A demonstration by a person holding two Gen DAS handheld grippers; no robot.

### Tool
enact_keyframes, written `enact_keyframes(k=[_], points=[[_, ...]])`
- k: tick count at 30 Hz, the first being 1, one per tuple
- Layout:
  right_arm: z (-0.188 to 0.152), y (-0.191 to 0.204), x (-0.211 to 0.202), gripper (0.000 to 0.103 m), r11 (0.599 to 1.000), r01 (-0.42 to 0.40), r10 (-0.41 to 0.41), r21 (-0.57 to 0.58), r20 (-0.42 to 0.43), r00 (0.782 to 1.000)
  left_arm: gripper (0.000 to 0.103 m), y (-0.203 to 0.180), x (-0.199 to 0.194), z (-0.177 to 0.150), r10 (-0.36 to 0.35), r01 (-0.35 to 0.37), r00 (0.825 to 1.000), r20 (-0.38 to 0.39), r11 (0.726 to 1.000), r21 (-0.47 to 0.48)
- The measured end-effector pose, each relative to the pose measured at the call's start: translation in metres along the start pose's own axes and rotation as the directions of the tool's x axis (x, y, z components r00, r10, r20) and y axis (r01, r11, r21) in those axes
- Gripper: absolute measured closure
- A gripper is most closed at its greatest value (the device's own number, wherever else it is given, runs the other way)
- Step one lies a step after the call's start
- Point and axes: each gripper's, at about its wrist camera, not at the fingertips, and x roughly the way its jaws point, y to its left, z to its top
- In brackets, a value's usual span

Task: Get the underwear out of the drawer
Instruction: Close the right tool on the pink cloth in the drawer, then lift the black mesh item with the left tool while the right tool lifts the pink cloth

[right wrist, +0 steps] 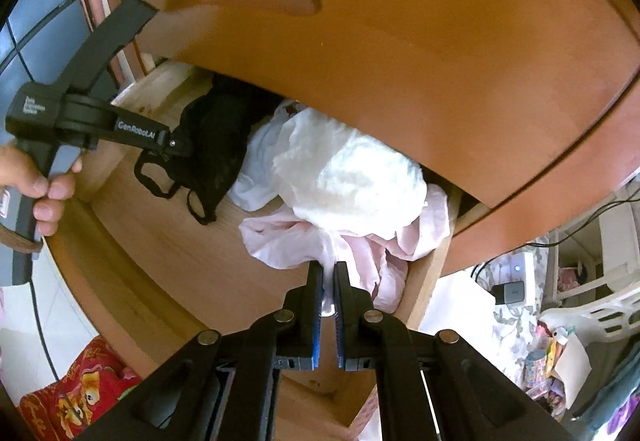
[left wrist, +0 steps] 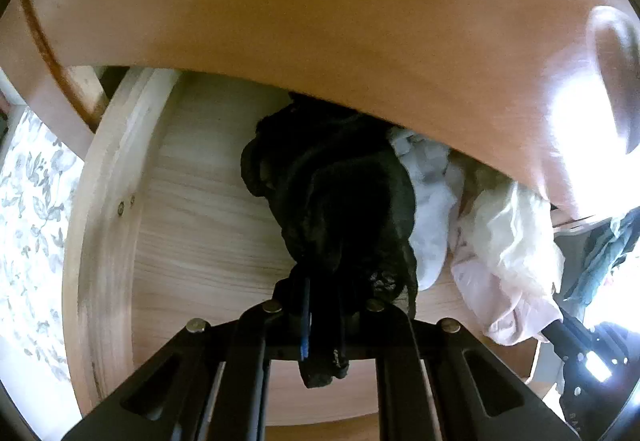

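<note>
In the open drawer (right wrist: pixel 168 253), the left gripper (right wrist: pixel 182 147) pinches the black underwear (right wrist: pixel 218 145) at the left; right of it lie white garments (right wrist: pixel 352 177); the right gripper (right wrist: pixel 328 281) clamps pink fabric (right wrist: pixel 280 241) near the drawer's front

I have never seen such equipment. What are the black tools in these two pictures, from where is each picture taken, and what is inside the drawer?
There is no robot: a person's hand holds one of two black pincer tools. Each carries a camera looking along its fingers. One picture comes from the left gripper, the other from the right gripper. Both look down into an open wooden drawer. The left gripper is shut on black underwear. The right is shut on pale pink cloth. White clothes lie between them.
</note>
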Motion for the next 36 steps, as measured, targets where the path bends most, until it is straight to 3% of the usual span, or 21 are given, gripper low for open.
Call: enact_keyframes(k=[9,12,19,36], points=[[-0.006,0.012,-0.036,0.097,1.0,-0.001,0.0,0.019,0.059,0.998,0.093,0.017,-0.019,-0.022,-0.064,0.066,0.992,0.108,0.998,-0.016],[-0.008,0.013,-0.047,0.097,1.0,0.005,-0.007,0.025,0.083,0.997,0.093,0.031,-0.03,-0.044,-0.077,0.079,0.989,0.128,0.997,-0.013],[-0.01,0.014,-0.076,0.097,0.999,0.017,-0.023,0.047,0.135,0.991,0.094,0.026,-0.061,-0.067,-0.116,0.119,0.969,0.22,0.993,-0.002],[0.003,0.028,-0.141,0.098,0.992,0.081,-0.102,0.098,0.238,0.966,0.094,0.025,-0.148,-0.074,-0.125,0.113,0.941,0.315,0.992,0.056]])
